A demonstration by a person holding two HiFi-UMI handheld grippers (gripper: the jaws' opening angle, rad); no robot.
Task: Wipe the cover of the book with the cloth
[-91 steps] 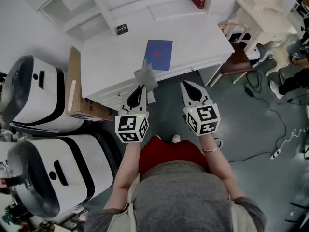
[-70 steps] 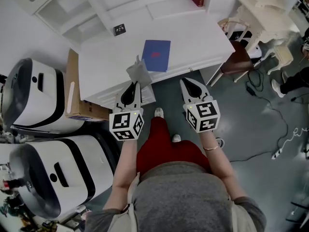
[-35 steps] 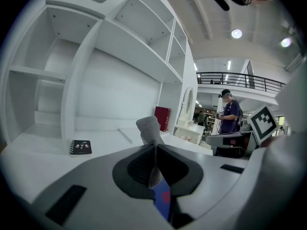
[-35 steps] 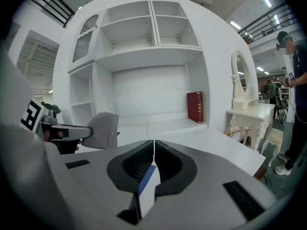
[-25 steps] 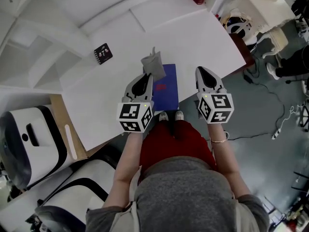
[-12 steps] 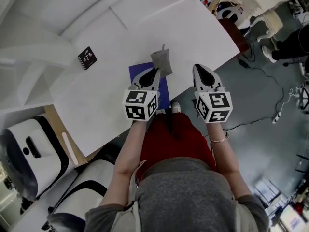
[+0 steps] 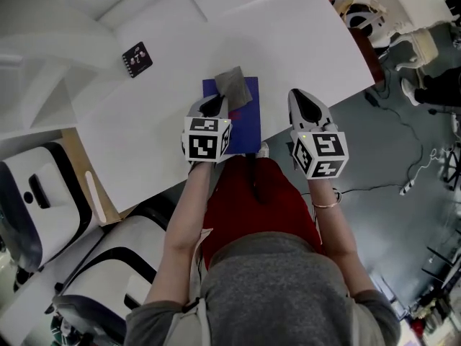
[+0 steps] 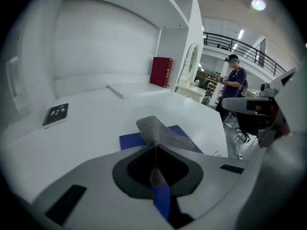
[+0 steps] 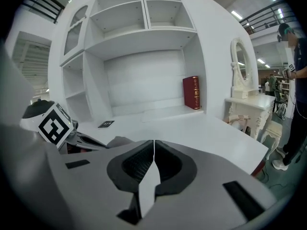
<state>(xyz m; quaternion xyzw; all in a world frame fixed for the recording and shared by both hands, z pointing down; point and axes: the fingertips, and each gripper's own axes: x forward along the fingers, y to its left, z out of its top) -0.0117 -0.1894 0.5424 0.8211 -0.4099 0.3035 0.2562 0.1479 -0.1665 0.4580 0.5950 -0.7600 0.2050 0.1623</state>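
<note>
A blue book lies flat on the white desk near its front edge; it also shows as the blue book in the left gripper view. My left gripper is shut on a grey cloth, which hangs over the book's far end. The grey cloth sticks out ahead of the closed jaws. My right gripper hovers to the right of the book, over the desk's front edge, shut with nothing in it.
A small black notebook lies on the desk to the left. A red book stands at the back. A white dressing table and a person are to the right. White machines stand beside the desk.
The person has walked up to the desk. My left gripper has carried the cloth forward and lowered it over the book. The right gripper stayed alongside, shut.
</note>
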